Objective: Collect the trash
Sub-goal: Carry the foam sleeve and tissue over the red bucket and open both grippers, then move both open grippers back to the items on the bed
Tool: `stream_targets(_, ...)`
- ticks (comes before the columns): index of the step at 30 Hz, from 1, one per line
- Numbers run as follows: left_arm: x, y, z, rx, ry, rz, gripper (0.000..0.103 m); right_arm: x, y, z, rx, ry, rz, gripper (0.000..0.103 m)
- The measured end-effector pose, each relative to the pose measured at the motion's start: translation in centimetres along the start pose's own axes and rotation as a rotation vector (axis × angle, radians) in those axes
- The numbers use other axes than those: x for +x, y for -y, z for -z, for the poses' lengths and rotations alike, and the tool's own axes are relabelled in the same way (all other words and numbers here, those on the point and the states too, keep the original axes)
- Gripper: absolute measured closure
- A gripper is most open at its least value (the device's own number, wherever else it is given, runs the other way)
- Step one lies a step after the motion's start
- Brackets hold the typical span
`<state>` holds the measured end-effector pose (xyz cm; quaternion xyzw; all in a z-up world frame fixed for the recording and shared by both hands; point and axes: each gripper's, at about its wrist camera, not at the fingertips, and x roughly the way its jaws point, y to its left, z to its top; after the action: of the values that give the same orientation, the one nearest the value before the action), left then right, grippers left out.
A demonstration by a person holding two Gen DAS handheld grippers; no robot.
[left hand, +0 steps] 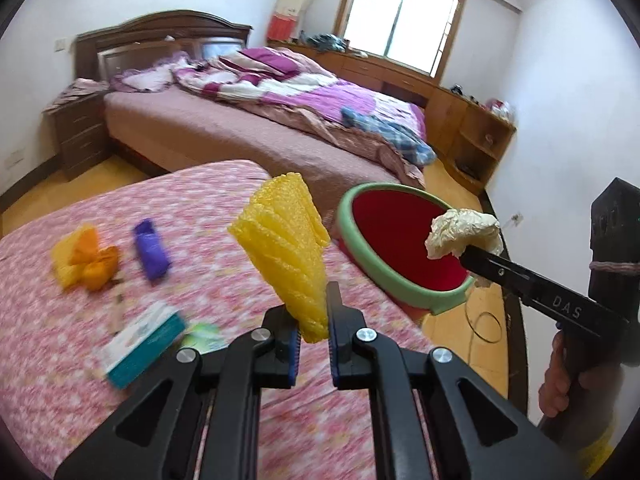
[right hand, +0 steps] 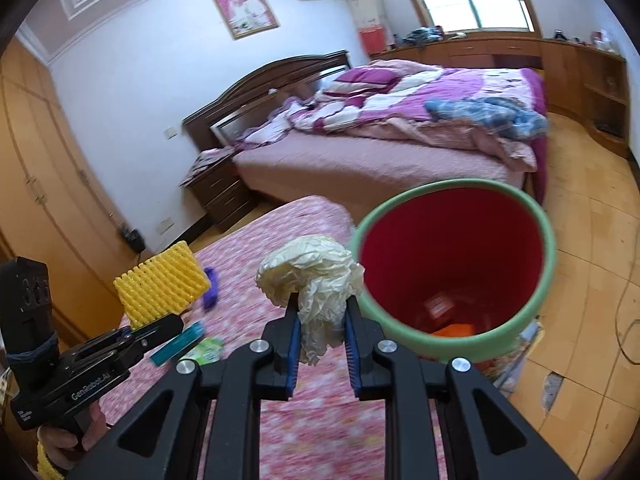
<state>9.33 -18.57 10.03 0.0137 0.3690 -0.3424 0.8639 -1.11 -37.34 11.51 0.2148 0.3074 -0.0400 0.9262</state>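
My left gripper [left hand: 311, 312] is shut on a yellow foam net sleeve [left hand: 286, 248] and holds it above the pink floral table [left hand: 120, 380]. My right gripper [right hand: 322, 312] is shut on a crumpled cream paper wad [right hand: 316, 276], held just left of the red bin with a green rim [right hand: 456, 268]. In the left wrist view the wad [left hand: 460, 232] hangs over the bin's [left hand: 400, 240] right rim. The bin holds some orange and red scraps [right hand: 452, 328]. The left gripper with the foam sleeve [right hand: 160, 288] also shows in the right wrist view.
On the table lie an orange and yellow wrapper bundle [left hand: 84, 260], a purple wrapper [left hand: 150, 256], a teal and white box [left hand: 142, 348] and a green packet [left hand: 204, 336]. A bed [left hand: 248, 120] stands behind. A wooden cabinet [left hand: 472, 132] lines the right wall.
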Motion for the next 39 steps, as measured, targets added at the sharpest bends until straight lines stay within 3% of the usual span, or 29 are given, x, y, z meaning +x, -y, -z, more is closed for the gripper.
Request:
stream_targets(10, 7.5, 5.4, -2.7, 0.071, -0.078, 0.049, 0.093, 1.6, 7.8, -1.2, 0.095, 0.007, 0.085, 0.08)
stream_targets(18, 12.8, 8.3, -3.9, 0.123, -0.125, 0.07, 0.093, 3.3, 11.8, -1.5, 0.143, -0.013, 0.123, 0.077)
stream_targets(22, 14.1, 9.1, -4.2, 0.132, -0.135, 0.07, 0.091, 3.6, 12.5, -1.8, 0.149, -0.006, 0.129, 0.07)
stream_targets(27, 15.0, 9.1, -4.1, 0.12, -0.155, 0.071, 0.07, 3.6, 13.1, -2.0, 0.157, 0.002, 0.13, 0.06)
stream_targets(39, 14.1, 7.8, -3.9, 0.065, -0.148, 0.061, 0.069, 2.6, 12.8, -2.3, 0.171, 0.025, 0.122, 0.055)
